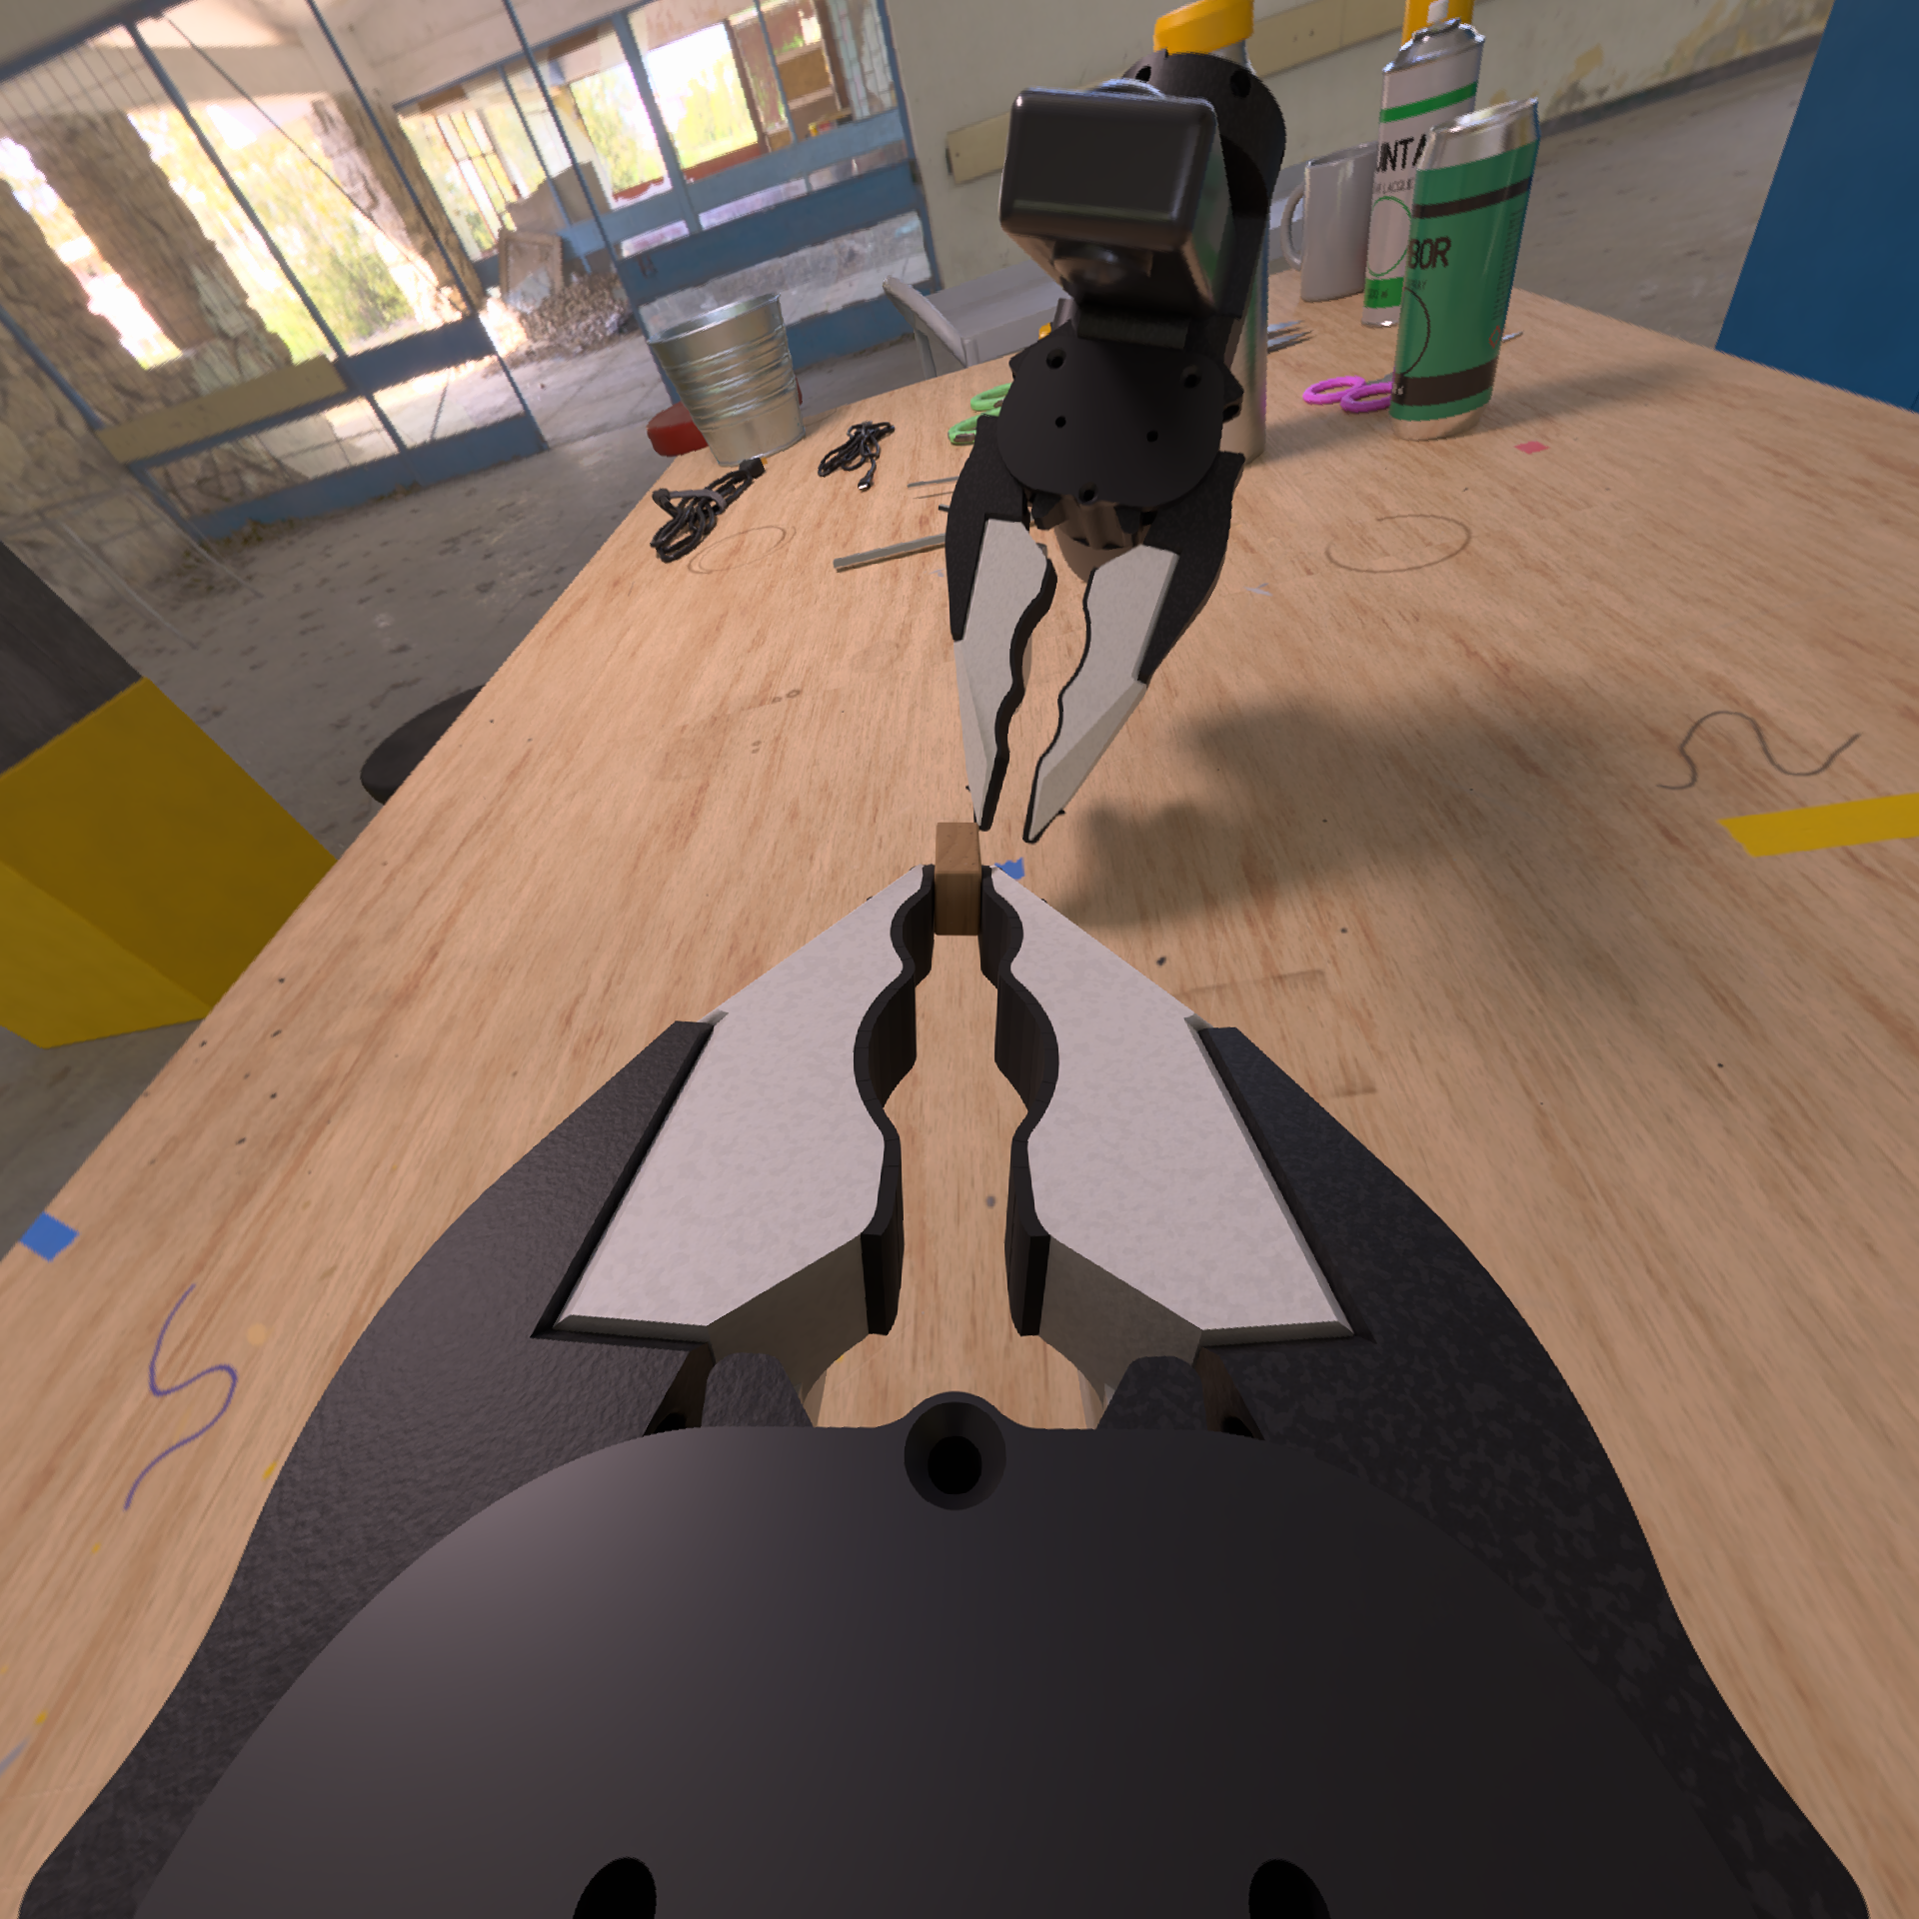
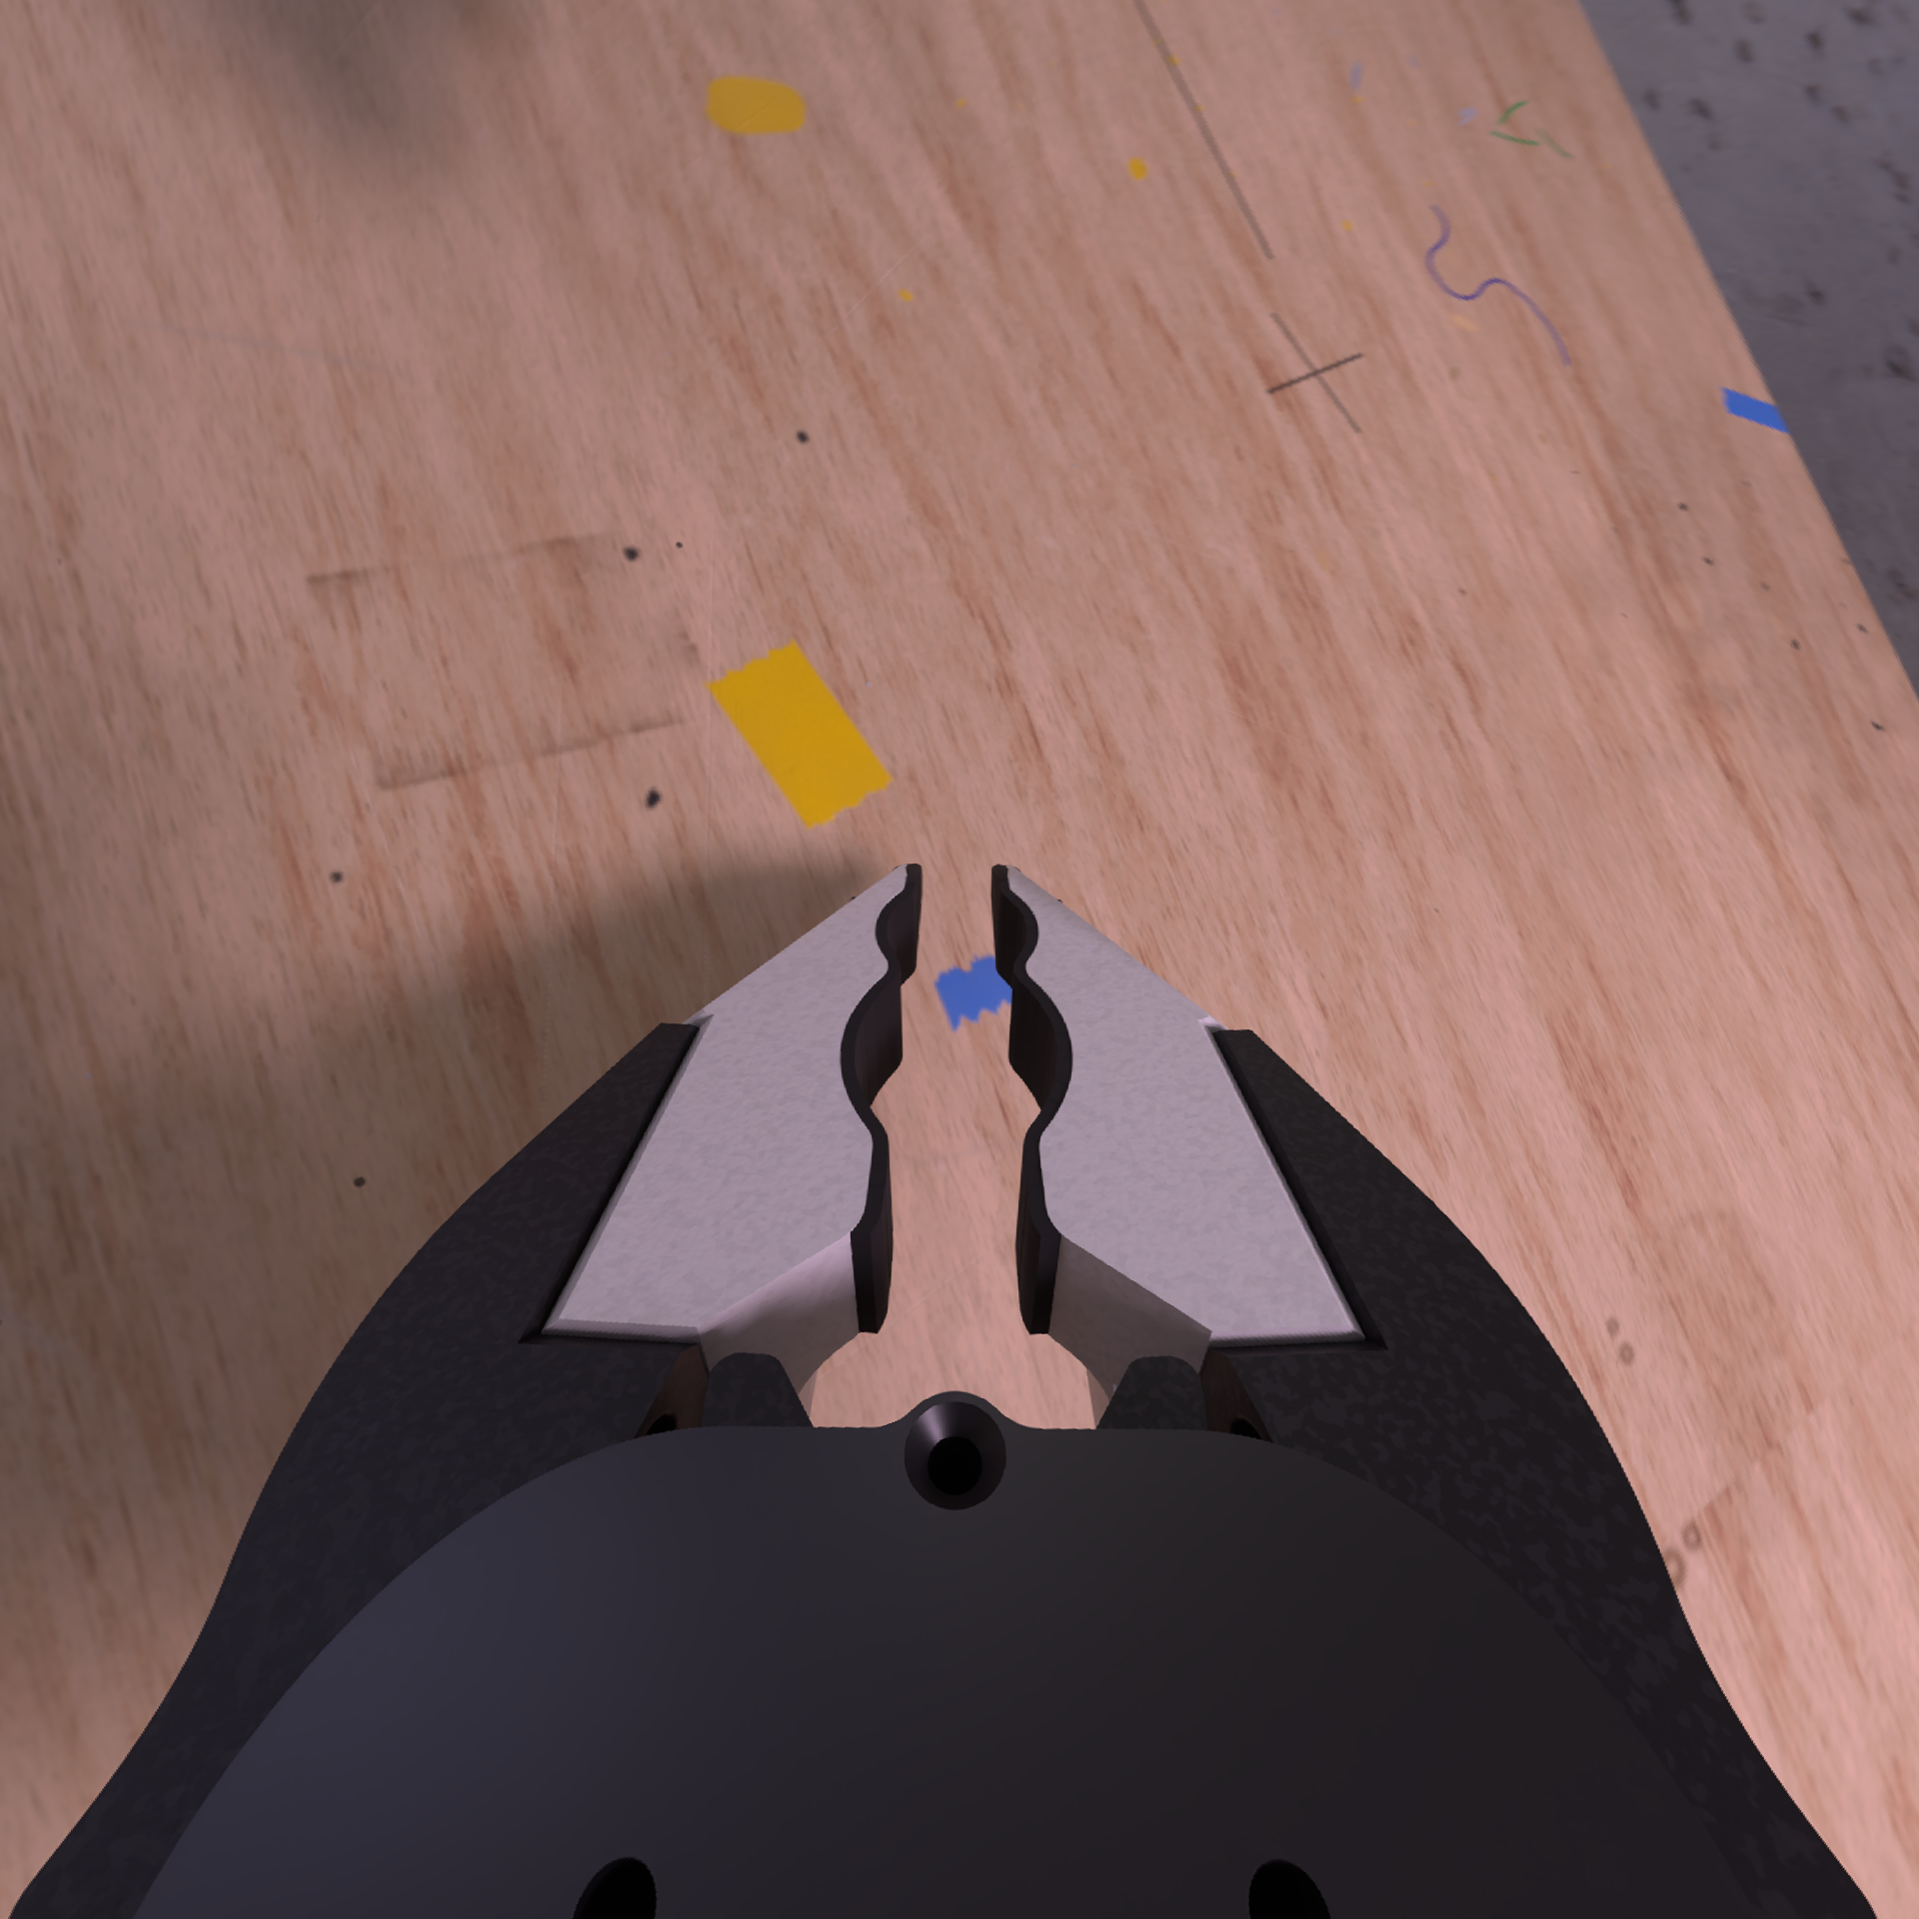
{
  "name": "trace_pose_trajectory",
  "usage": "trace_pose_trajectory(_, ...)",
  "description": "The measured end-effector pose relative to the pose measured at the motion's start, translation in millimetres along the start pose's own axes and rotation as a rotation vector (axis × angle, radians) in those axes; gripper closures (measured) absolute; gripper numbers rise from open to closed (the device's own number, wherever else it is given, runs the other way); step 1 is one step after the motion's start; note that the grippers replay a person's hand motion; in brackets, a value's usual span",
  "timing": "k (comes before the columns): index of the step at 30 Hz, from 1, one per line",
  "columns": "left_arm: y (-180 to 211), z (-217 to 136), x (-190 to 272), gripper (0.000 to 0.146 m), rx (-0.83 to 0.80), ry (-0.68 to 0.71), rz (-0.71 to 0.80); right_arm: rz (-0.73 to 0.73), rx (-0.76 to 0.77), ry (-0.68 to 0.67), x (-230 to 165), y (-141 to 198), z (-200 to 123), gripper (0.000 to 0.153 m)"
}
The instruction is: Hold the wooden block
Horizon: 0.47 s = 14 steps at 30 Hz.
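Note:
A small wooden block stands upright between the tips of my left gripper, which is shut on it just above the wooden table. My right gripper hangs tilted down from the far side, its tips just above and right of the block, not touching it. In the right wrist view the right gripper has a narrow gap between its fingers and nothing in it. The block does not show there.
At the table's far end stand a metal bucket, a green can, a spray can and a mug. Black cables and purple scissors lie there. A yellow box sits off the left edge.

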<state>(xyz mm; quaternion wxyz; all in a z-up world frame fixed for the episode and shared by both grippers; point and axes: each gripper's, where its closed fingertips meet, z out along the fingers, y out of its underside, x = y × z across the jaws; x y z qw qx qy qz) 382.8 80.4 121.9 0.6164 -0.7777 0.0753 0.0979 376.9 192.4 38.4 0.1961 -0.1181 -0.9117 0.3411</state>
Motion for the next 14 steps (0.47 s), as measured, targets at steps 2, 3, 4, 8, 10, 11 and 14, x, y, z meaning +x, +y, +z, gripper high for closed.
trace_pose_trajectory(2, 1, -2, -3, 0.139, 0.007, -0.001, -0.042, -0.023, 0.003, -0.027, -1, -3, 4, 0.135)
trace_pose_trajectory(3, 0, -3, -5, 0.139, 0.024, -0.004, -0.071, -0.017, 0.022, -0.038, -2, -8, 4, 0.134)
trace_pose_trajectory(4, -1, -5, -6, 0.139, 0.046, -0.003, -0.099, -0.011, 0.036, -0.051, -4, -12, 3, 0.134)
trace_pose_trajectory(8, -3, -9, -12, 0.139, 0.086, -0.01, -0.126, -0.045, -0.009, -0.103, -18, -11, 12, 0.136)
trace_pose_trajectory(10, -3, -9, -11, 0.139, 0.081, -0.003, -0.121, -0.058, -0.039, -0.111, -23, -7, 20, 0.134)
trace_pose_trajectory(11, -2, -9, -11, 0.139, 0.077, -0.002, -0.119, -0.055, -0.04, -0.121, -26, -6, 24, 0.133)
trace_pose_trajectory(14, 1, -8, -10, 0.139, 0.062, -0.001, -0.108, -0.038, -0.036, -0.126, -27, -7, 31, 0.13)
